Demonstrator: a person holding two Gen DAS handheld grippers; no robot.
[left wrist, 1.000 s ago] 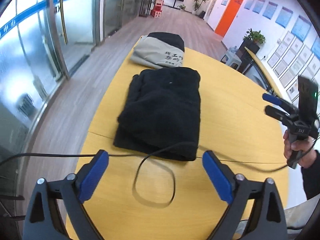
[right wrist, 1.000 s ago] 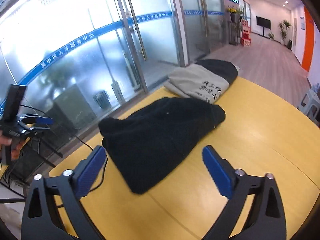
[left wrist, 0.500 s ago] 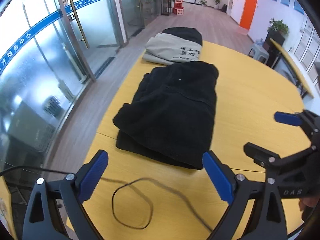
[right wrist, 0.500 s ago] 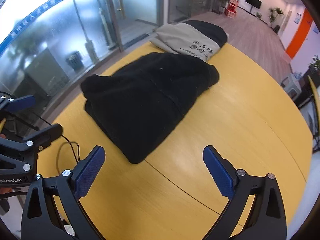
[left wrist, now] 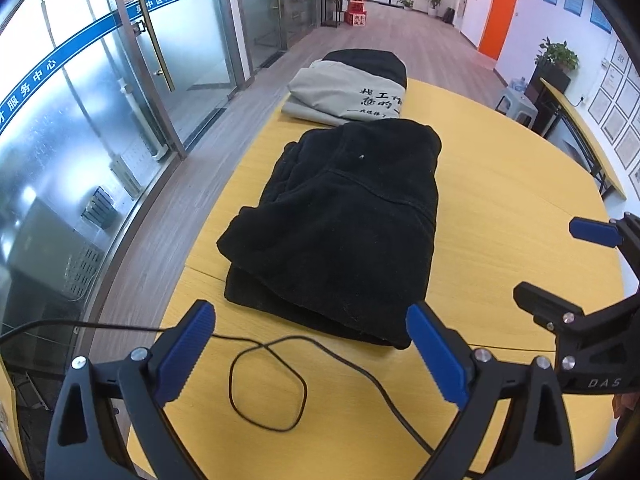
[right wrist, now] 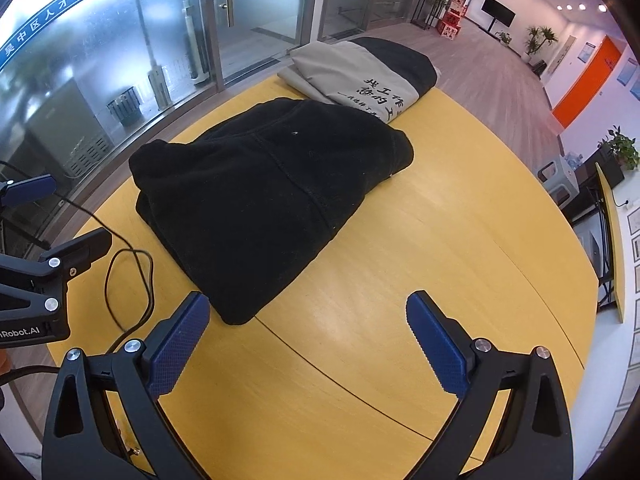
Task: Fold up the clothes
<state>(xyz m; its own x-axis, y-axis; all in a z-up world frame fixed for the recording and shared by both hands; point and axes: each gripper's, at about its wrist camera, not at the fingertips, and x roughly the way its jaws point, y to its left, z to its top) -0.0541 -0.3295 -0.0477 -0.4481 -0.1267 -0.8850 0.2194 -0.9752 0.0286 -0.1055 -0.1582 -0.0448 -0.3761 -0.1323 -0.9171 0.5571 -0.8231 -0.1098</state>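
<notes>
A folded black fleece garment point(left wrist: 344, 224) lies on the yellow table point(left wrist: 500, 208); it also shows in the right wrist view point(right wrist: 264, 200). Beyond it lies a folded grey and black garment with black print point(left wrist: 348, 88), also in the right wrist view point(right wrist: 360, 72). My left gripper point(left wrist: 312, 356) is open and empty, just short of the fleece's near edge. My right gripper point(right wrist: 308, 340) is open and empty, near the fleece's front corner. Each gripper shows at the edge of the other's view.
A thin black cable point(left wrist: 268, 388) loops on the table in front of the left gripper, also in the right wrist view point(right wrist: 128, 280). Glass walls and doors point(left wrist: 100, 120) stand to the left past the table edge. A hallway runs beyond the table.
Both grippers have swung to face the black fleece more squarely and come closer together. The clothes have not moved. The cable loop has shifted a little.
</notes>
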